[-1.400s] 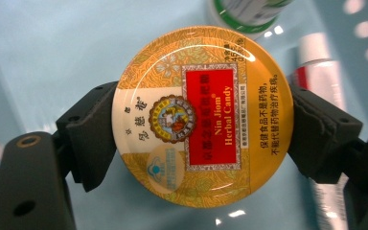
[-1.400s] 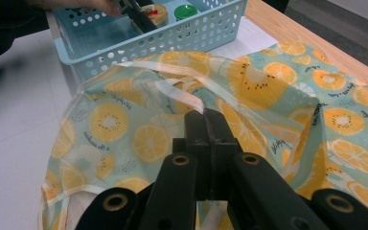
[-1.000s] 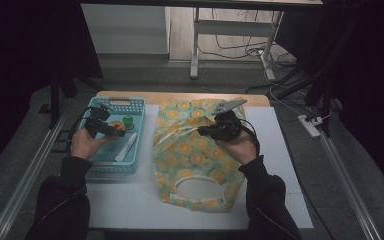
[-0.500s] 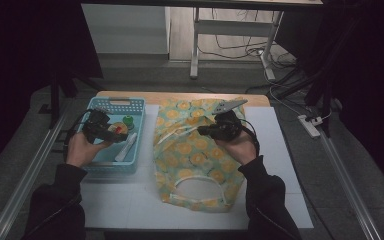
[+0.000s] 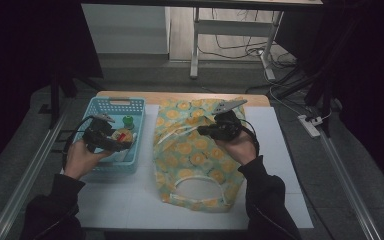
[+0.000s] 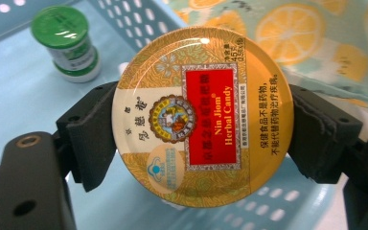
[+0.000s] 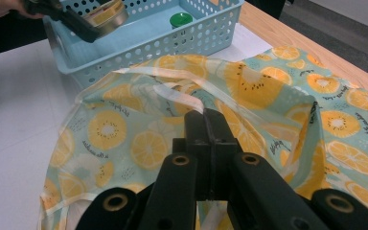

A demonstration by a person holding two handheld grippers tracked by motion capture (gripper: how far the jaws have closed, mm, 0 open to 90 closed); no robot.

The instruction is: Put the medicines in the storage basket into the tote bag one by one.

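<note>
My left gripper (image 6: 199,132) clamps the round gold herbal-candy tin (image 6: 202,117), now lifted above the pale blue plastic basket (image 5: 137,107); my right gripper (image 7: 207,120) pinches the lemon-print cloth bag (image 7: 249,91), holding its mouth up for loading.

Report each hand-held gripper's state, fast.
Left hand-held gripper: shut on candy tin.
Right hand-held gripper: shut on the bag strap.

Round gold candy tin (image 6: 203,115) lid-up over blue basket (image 5: 96,165), lemon-print bag (image 5: 195,155) flat beside it
</note>
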